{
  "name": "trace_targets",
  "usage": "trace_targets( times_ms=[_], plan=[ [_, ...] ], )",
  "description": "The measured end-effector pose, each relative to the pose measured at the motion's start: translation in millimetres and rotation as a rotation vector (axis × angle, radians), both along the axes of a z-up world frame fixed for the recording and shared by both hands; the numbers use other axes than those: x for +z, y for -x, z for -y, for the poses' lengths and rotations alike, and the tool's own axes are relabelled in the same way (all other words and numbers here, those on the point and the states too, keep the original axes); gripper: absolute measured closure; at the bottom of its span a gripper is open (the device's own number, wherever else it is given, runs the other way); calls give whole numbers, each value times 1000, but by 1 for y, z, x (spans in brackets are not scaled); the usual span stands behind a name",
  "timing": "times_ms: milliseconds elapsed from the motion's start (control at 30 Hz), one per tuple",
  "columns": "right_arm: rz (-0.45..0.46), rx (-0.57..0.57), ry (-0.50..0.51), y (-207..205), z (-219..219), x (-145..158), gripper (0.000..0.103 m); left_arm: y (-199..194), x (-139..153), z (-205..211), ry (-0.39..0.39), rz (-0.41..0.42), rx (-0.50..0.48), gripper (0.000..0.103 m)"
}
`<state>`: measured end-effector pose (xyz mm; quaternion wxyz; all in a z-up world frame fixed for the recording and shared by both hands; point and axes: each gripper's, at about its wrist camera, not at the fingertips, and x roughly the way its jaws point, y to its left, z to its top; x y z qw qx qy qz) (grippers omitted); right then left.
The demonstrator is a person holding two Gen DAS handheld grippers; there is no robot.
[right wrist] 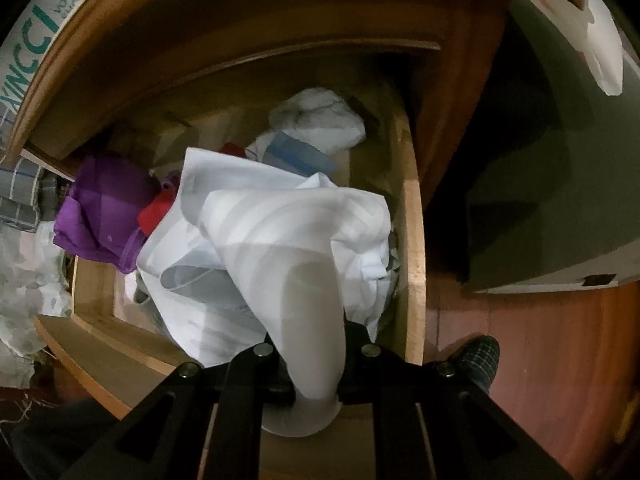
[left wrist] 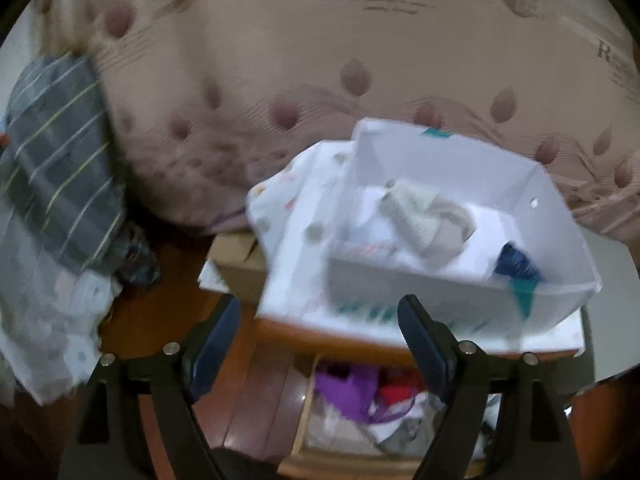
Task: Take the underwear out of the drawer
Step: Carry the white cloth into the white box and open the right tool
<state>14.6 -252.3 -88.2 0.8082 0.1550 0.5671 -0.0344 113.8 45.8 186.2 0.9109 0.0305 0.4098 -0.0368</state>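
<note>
Mattress: a beige mattress [left wrist: 320, 60] with leaf prints fills the far side of the left wrist view; its printed wording is too blurred to read.
Drawer: an open wooden drawer [right wrist: 414, 240] holds heaped clothes, with open floor to its right.
White box: a white box [left wrist: 460, 292] sits on the cabinet top above the drawer; teal letters on the edge seen by the right wrist read "VINCCI".
Underwear: a white garment [right wrist: 280, 232] rises from the drawer's near middle, beside a purple garment [right wrist: 104, 216] on the left.
Right gripper: the right gripper [right wrist: 316, 364] is clamped on the white garment, which hides its fingertips.
Left gripper: the left gripper [left wrist: 312, 344] stands wide with nothing between its jaws, over the floor and the drawer.
</note>
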Motion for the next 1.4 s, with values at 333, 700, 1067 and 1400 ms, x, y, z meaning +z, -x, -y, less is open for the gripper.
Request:
trace_targets(
  times_ms=[333,700,1067,1400],
  plan=[
    [134,-2,-45,11,4,22,92,51,-87,-79,-44,-21,243,20],
    [164,-10,-16,22,0,73,92,63,-142,-124,-83,12,388,16],
    [243,46,28,23,0,173,92,57,-159,-123,-44,-34,363,13],
    [443,46,114,-14,5,310,92,49,-166,-126,-10,-83,356,13]
  ],
)
